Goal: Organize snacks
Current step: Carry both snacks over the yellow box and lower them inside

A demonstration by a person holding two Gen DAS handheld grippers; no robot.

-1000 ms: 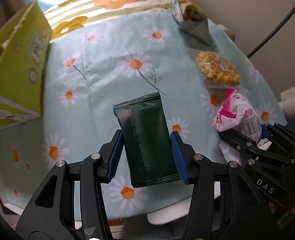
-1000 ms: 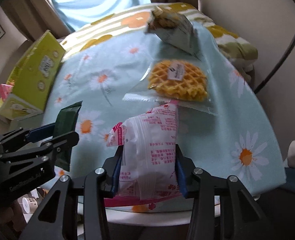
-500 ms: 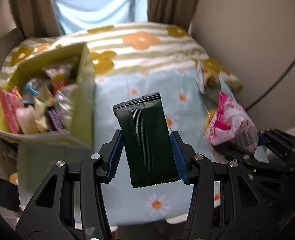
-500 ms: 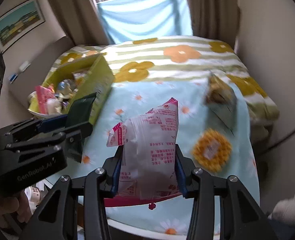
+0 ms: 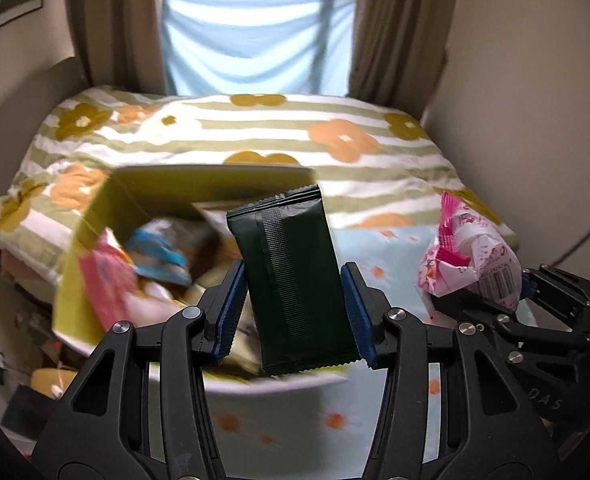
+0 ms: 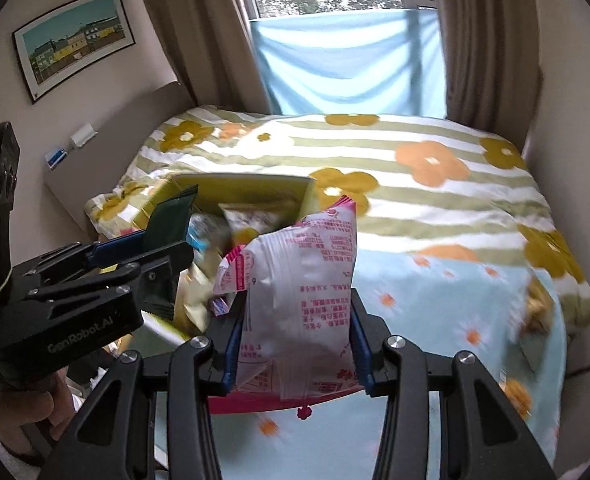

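Note:
My left gripper [image 5: 295,312] is shut on a dark green snack packet [image 5: 291,280], held upright in the air above the near side of the yellow-green box [image 5: 107,208]. That open box holds several wrapped snacks [image 5: 155,256]. My right gripper [image 6: 295,348] is shut on a pink and white snack bag [image 6: 299,280], also lifted, just right of the box [image 6: 239,184]. In the right wrist view the left gripper [image 6: 151,248] with its green packet [image 6: 171,220] hangs over the box's left part. The pink bag [image 5: 471,256] shows at the right of the left wrist view.
The box stands on a small table with a light blue daisy cloth [image 6: 435,300]. A waffle packet [image 6: 515,396] and a further packet [image 6: 539,312] lie blurred at its right edge. Behind is a bed with a striped floral cover [image 5: 295,132], then curtains and a window. A hand [image 6: 27,412] holds the left gripper.
Both grippers rose and swung left from the tablecloth toward the yellow-green box, each keeping its packet. The box interior has come into view; the waffle slid to the right edge.

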